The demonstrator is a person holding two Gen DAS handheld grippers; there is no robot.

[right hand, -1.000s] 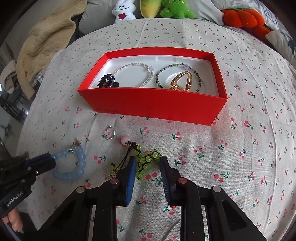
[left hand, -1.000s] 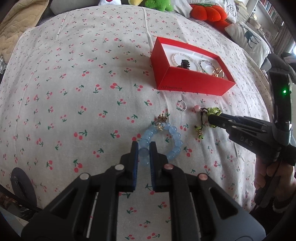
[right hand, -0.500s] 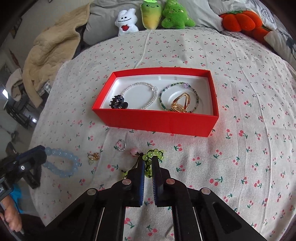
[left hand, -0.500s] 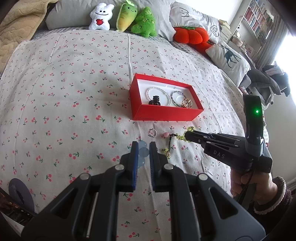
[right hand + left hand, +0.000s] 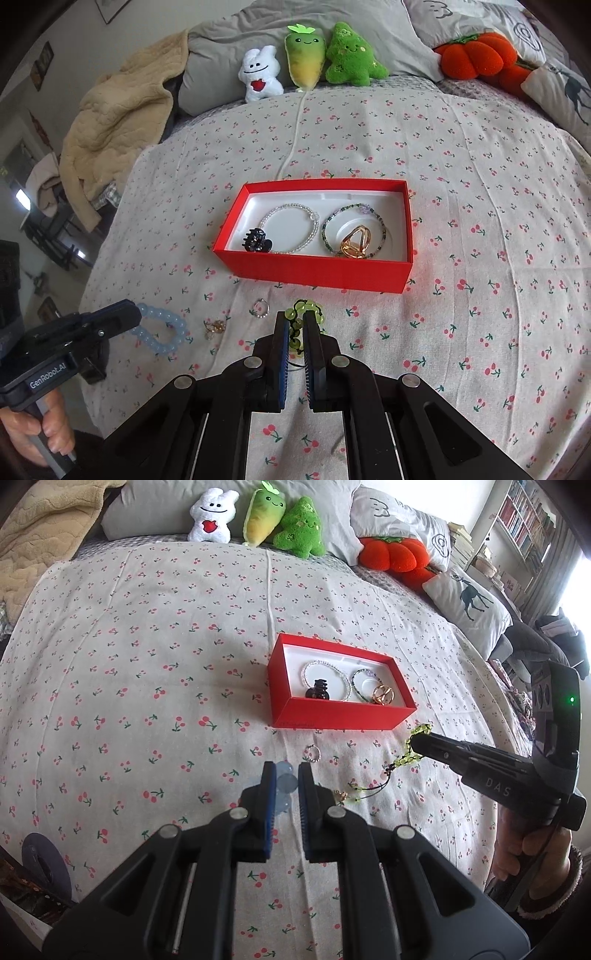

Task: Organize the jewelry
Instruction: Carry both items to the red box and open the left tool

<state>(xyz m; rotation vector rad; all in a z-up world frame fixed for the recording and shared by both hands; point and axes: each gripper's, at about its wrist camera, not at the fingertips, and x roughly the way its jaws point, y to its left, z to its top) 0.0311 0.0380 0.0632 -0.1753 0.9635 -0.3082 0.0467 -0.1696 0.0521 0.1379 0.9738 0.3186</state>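
Both pieces have risen off the bed since a second ago: the left hand-held gripper (image 5: 287,775) is clamped on the blue bead bracelet (image 5: 162,328), the right hand-held gripper (image 5: 296,325) on the green bead strand (image 5: 413,747). Straight ahead lies the red box (image 5: 317,271), nearer the right one.

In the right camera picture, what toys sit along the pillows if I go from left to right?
White bunny → yellow-green carrot → green tree → orange pumpkin.
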